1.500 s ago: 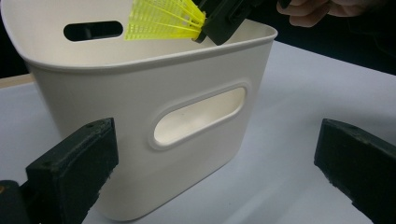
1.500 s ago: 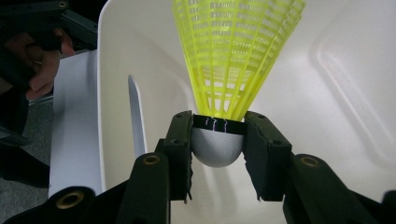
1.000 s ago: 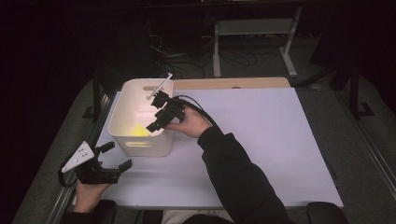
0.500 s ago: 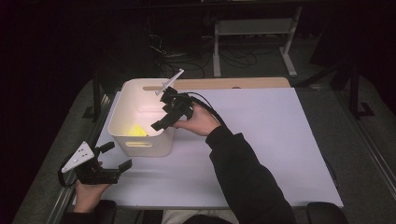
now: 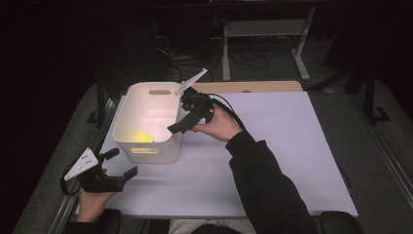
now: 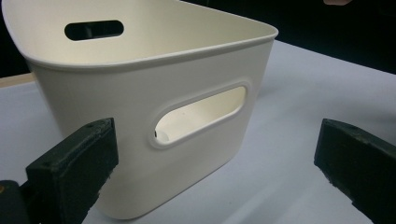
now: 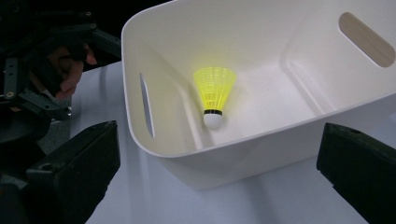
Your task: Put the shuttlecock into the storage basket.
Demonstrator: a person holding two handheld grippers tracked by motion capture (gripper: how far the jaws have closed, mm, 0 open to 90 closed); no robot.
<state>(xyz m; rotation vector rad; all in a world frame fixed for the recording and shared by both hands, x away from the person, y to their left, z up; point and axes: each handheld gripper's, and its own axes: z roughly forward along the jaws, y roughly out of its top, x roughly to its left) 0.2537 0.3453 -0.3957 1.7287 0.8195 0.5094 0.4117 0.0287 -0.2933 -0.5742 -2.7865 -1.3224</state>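
A white plastic bin (image 5: 151,153) with handle slots stands at the left of the white mat. Inside it, on its side on the floor, lies a yellow shuttlecock (image 7: 214,93) with a white cork; from above the shuttlecock (image 5: 142,136) is a yellow patch near the front wall. My right gripper (image 5: 181,116) hovers over the bin's right rim. Its jaws have just been opening, and the right gripper (image 7: 219,172) stands open with nothing held. My left gripper (image 5: 121,163) rests open in front of the bin, and this left gripper (image 6: 215,163) faces the slotted bin wall (image 6: 140,60).
The white mat (image 5: 282,146) stretches bare to the right of the bin. A wooden board edge (image 5: 263,87) lies along the mat's far side. Beyond the table are a metal stand (image 5: 265,29) and cables on a dark floor. The left hand with its gripper (image 7: 42,60) shows past the bin.
My right gripper has moved right and up, from over the bin's inside to its right rim. The left gripper and the bin have stayed put.
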